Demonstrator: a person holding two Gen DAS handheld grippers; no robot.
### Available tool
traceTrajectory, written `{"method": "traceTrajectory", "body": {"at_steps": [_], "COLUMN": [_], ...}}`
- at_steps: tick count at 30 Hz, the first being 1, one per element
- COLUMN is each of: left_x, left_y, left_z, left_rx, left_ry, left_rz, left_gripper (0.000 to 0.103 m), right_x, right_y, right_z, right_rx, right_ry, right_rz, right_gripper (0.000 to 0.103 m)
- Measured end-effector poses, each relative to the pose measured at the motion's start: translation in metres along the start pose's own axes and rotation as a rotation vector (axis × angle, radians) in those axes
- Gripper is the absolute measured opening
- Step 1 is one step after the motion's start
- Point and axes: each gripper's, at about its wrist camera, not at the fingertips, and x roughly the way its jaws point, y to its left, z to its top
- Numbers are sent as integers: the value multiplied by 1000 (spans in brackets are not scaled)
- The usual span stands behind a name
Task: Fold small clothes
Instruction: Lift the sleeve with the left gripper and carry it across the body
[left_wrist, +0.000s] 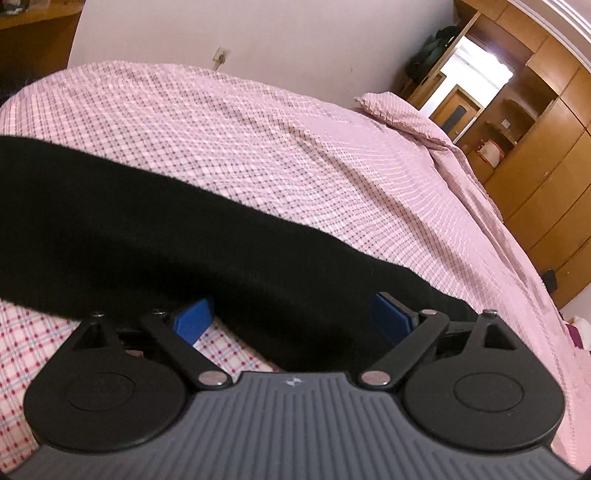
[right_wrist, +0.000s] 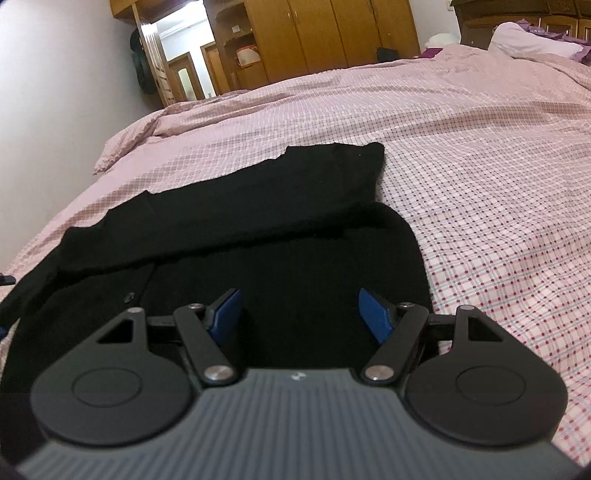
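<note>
One black knitted button-front garment lies on the pink checked bedspread, partly folded, a sleeve laid across its body. Two claws: the right claw hovers over its near part, blue pads spread wide; the left claw, also wide, has the cloth draped over its fingertips.

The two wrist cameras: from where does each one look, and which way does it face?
Left wrist: sits behind the open left gripper, low over the bed, facing across the black garment toward the white wall; only its own gripper shows.
Right wrist: sits behind the open right gripper, above the garment, facing along the bed toward the wooden wardrobe; only its own gripper shows.
Shared: the garment, the pink checked bedcover, the wardrobe.
</note>
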Motion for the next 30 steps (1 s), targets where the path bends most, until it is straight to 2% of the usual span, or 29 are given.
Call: {"method": "traceTrajectory", "body": {"at_steps": [3,5,10,15,19,21,23,24,25,27,30], "left_x": [4,1,-24,-18,-1,8,10,11,11,7,-8], "left_y": [-1,1,20,24,31,30,27,26,24,20,5], "left_z": [2,4,-9,-8,10,21,30,35,39,49,61], "left_rx": [33,24,-80,-92,-148,-125,-90,-58,-39,-3,100], "left_ry": [-10,17,98,41,-61,-74,-97,-97,-90,-106,-165], "left_rz": [15,17,6,33,89,107,111,96,80,22,-50], "left_gripper": [87,84,85,87,87,84,62,42,33,23,21], "right_x": [-1,-1,-1,-1,-3,-3,-3,-3,-2,-2,-2], "right_y": [0,0,1,5,2,1,0,1,1,2,2], "right_z": [-1,-1,-1,-2,-1,-1,0,0,0,-1,-1], "right_rx": [6,6,9,-6,0,8,9,7,5,1,-2], "right_ry": [-7,-8,-13,-13,-12,-12,-12,-12,-12,-13,-14], "right_rz": [4,3,0,-3,-2,-1,-1,-2,-2,-2,2], "right_gripper": [73,73,73,74,72,72,72,72,72,72,73]}}
